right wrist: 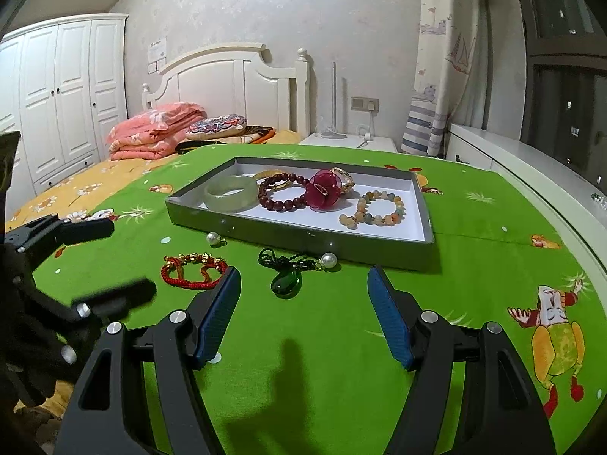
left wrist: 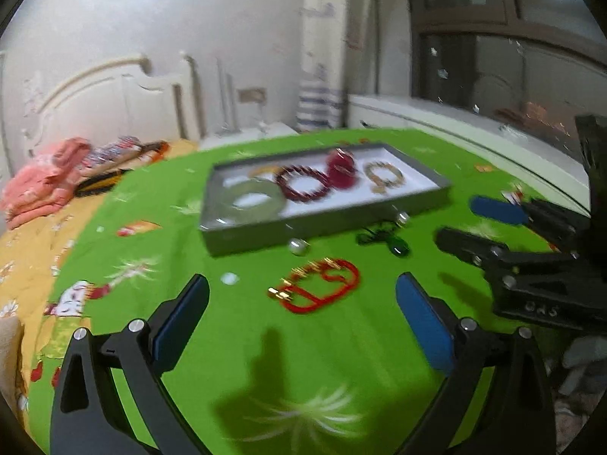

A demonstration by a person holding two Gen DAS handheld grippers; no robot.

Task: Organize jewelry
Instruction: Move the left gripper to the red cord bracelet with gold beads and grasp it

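The grey tray (right wrist: 242, 227) is sitting in the middle of the green cloth (right wrist: 341, 341), and I am taking it as the landmark. Left of the tray's front corner, the left gripper (left wrist: 302, 316) is hanging over the cloth with its jaws standing wide open, holding nothing and touching nothing. Between its fingers, in front of the tray, the red cord bracelet (right wrist: 193, 270) is lying free. Inside the tray, from left to right, are lying a pale green bangle (right wrist: 231, 192), a dark red bead bracelet (right wrist: 282, 191), a pink flower piece (right wrist: 324, 189) and a pastel bead bracelet (right wrist: 373, 208). Just in front of the tray's front wall, a green pendant (right wrist: 286, 284) and two pearls (right wrist: 328, 260) are resting. Before them the right gripper (right wrist: 303, 313) is hovering, jaws also wide open and empty.
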